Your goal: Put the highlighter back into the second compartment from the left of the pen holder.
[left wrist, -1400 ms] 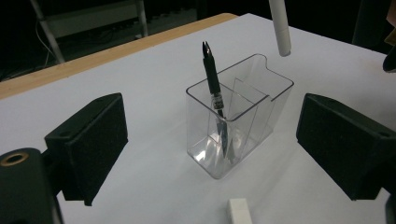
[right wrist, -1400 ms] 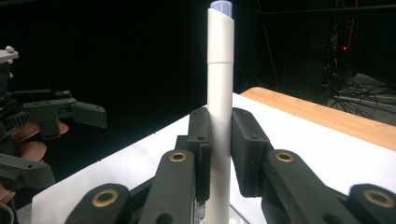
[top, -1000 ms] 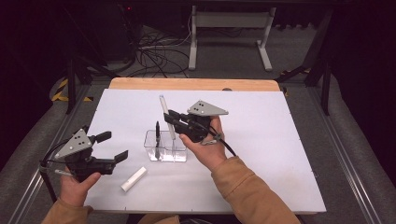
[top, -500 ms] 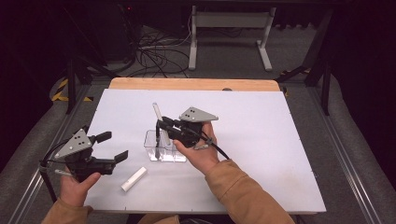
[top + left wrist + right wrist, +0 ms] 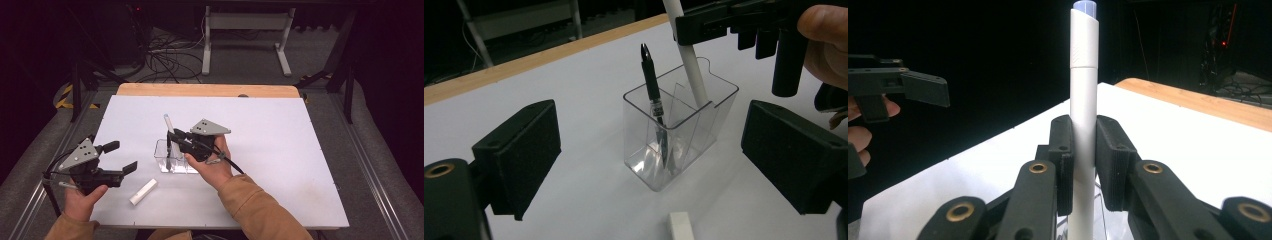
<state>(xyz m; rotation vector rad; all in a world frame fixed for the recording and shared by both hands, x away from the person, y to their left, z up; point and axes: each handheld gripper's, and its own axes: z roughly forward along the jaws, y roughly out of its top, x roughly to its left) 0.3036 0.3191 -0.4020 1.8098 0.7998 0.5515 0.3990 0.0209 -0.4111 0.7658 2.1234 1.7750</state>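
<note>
A clear holder is standing near the middle of the white table, split inside by thin walls into compartments. A black pen is standing almost upright in one compartment, its tip down at the floor of the holder. A second white marker is lying flat on the table in front of the holder, between it and the left gripper. The black pen and the dividing walls are the only things crowding the space where the held marker is entering.

The right gripper is pinching a white marker at mid-shaft, its pads pressing on both sides. In the left gripper view the marker's lower end is sitting inside the holder's rear compartment, leaning against the back rim, apart from the black pen. The marker is plain white with a pale blue end cap at the top and a seam below the cap. From above it is tilting away from the person.

The left gripper is hovering low over the table's left part, jaws spread wide and gripping nothing, pointing toward the holder.
</note>
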